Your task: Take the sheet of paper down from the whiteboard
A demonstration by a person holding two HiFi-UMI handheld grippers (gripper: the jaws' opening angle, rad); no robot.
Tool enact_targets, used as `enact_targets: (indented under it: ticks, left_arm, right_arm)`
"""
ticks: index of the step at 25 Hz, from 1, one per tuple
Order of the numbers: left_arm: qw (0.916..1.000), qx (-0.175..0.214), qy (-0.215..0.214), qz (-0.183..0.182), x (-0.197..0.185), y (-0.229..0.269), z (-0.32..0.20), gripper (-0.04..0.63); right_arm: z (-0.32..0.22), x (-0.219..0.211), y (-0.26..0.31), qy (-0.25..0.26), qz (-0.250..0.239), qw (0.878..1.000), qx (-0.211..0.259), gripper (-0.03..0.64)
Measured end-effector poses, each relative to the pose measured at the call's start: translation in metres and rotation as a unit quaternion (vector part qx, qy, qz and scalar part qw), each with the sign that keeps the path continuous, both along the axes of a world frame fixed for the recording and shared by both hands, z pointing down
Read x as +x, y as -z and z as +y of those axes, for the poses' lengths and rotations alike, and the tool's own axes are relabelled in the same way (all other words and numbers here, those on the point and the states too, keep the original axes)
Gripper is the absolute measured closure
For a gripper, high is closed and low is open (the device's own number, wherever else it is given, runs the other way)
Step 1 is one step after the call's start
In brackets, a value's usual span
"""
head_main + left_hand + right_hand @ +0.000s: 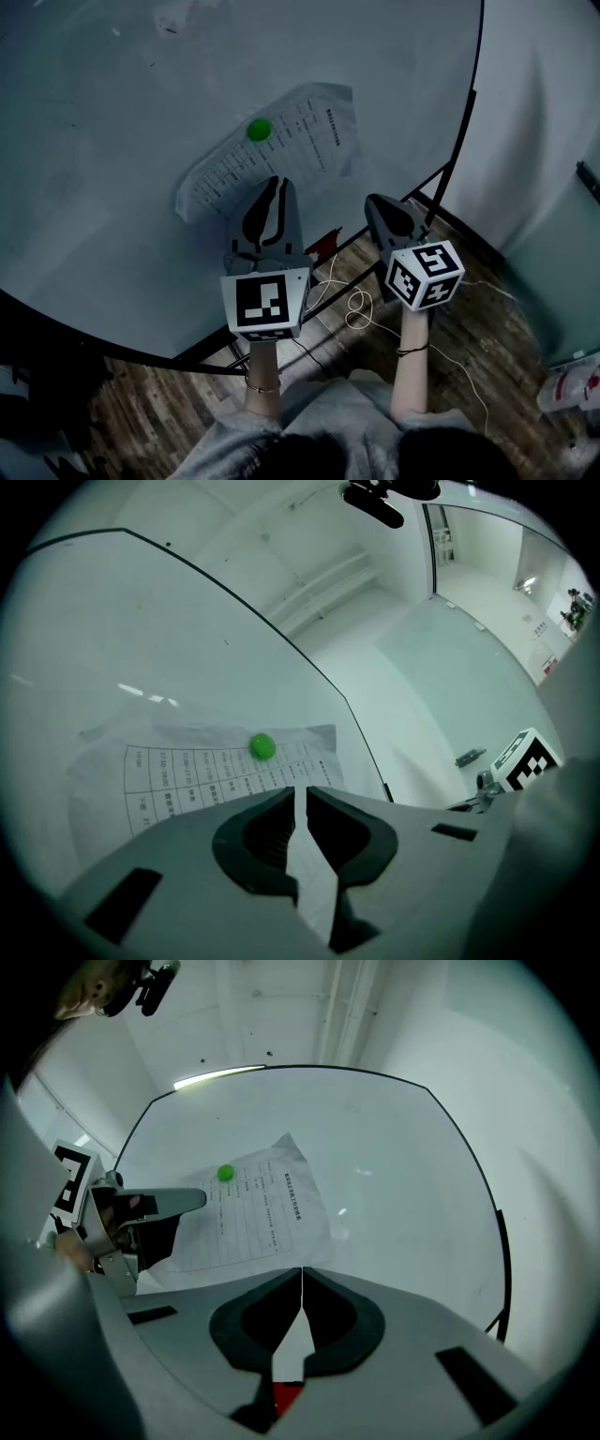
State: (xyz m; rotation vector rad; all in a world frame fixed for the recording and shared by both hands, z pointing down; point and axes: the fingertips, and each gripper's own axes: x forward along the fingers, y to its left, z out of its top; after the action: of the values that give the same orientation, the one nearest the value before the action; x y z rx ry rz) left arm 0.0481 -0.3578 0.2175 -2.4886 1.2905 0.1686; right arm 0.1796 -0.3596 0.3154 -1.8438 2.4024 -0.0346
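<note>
A printed sheet of paper (281, 155) hangs tilted on the whiteboard (112, 141), pinned near its upper edge by a round green magnet (260, 129). My left gripper (274, 181) points at the sheet's lower part, just below the magnet; its jaws stand a narrow slit apart with nothing between them. In the left gripper view the paper (187, 771) and magnet (262, 747) lie just past the left gripper (299, 789). My right gripper (373, 200) is shut and empty, to the right of the sheet. In the right gripper view the paper (258, 1213) lies ahead of it (302, 1269).
The whiteboard's dark frame edge (464, 122) runs down at the right, with a pale wall beyond. Loose white cables (356, 305) and a small red thing (323, 246) lie on the wooden floor below the board. A white bag (572, 384) sits at the far right.
</note>
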Motion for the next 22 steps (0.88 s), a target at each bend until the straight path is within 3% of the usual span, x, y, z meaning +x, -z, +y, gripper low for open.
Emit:
enact_targets:
  ticks: [5,9,12,19,22]
  left_arm:
    - [0.9986,-0.012,0.046,0.024,0.0,0.008,-0.009,0.569]
    - [0.9971,-0.021,0.069,0.026,-0.001,0.004,-0.014,0.512]
    - [0.9952,-0.009,0.096,0.019,-0.003,0.012,-0.015,0.506]
    - [0.9919,-0.002,0.123,0.033,-0.005,0.02,-0.02,0.469]
    - [0.9898,0.026,0.138,0.027,-0.001,0.037,-0.023,0.46]
  right_arm:
    - [-0.017,0.009,0.013,0.038,0.001,0.999,-0.004,0.615]
    - [-0.028,0.015,0.016,0.053,-0.005,0.999,-0.008,0.614]
    - [-0.035,0.013,0.018,0.07,-0.014,0.997,-0.009,0.564]
    - [-0.049,0.013,0.022,0.097,-0.028,0.995,-0.011,0.52]
    - [-0.053,0.013,0.021,0.106,-0.029,0.994,-0.011,0.509]
